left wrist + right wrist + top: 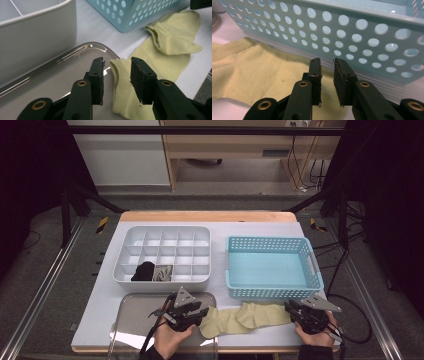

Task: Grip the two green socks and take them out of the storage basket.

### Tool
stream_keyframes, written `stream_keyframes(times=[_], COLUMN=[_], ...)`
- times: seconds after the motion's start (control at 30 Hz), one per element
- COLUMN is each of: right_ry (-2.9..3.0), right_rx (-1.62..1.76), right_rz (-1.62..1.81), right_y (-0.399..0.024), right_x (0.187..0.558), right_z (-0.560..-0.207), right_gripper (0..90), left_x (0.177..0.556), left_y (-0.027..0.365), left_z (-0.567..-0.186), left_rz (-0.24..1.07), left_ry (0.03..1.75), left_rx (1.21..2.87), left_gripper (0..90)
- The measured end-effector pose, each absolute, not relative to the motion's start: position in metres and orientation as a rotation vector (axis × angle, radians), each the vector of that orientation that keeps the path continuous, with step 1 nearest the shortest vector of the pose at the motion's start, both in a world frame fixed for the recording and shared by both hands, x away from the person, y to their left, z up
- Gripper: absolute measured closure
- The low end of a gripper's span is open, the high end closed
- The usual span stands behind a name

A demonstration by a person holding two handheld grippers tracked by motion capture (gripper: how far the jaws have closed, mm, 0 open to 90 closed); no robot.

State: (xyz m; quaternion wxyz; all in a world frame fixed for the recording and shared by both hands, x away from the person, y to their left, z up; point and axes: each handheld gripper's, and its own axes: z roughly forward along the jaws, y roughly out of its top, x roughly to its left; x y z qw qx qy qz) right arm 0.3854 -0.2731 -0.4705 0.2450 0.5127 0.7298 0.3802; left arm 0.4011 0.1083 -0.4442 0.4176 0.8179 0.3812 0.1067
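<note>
Left tool (199,312): jaws spread, nothing pinched. In the left gripper view the cuff end of the yellow sock (160,62) lies between and below them, pads clear of the cloth. That end drapes over the right edge of the clear tray (131,316), which sits at the near left of the counter (102,305).

White divided box (165,280), far of the tray: a black rolled item (144,271) in one near-row cell, a grey one (162,273) in the cell to its right; the other cells look empty.

The sock lies flat along the near edge of the counter, from tray to right tool, folded over on itself around the middle. I judge it light, limp and a little stretchy, not fragile; it will sag and slide on the smooth counter. Best hold: the thicker cuff rim or the doubled fold.

Blue perforated basket (235,270), far right: empty as far as I see.

Right tool (292,312): jaws slightly parted over the sock's right end, just beside the basket wall; not pinching it.
</note>
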Motion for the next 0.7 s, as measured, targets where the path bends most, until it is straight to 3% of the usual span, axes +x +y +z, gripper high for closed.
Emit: stream_keyframes(times=[0.33, 0.7], right_ry=[1.981, 1.986], right_rx=[1.423, 1.473], right_rz=[1.072, 1.039], right_y=[-0.282, -0.289], right_x=[0.385, 0.386], right_z=[-0.475, -0.481], right_gripper=[72.8, 74.1], left_x=[0.399, 0.408], left_y=[0.051, 0.005], left_z=[-0.435, -0.464], left_rz=[0.259, 0.196], left_ry=[0.837, 0.859], left_rx=[2.106, 2.177], left_gripper=[62.8, 67.4])
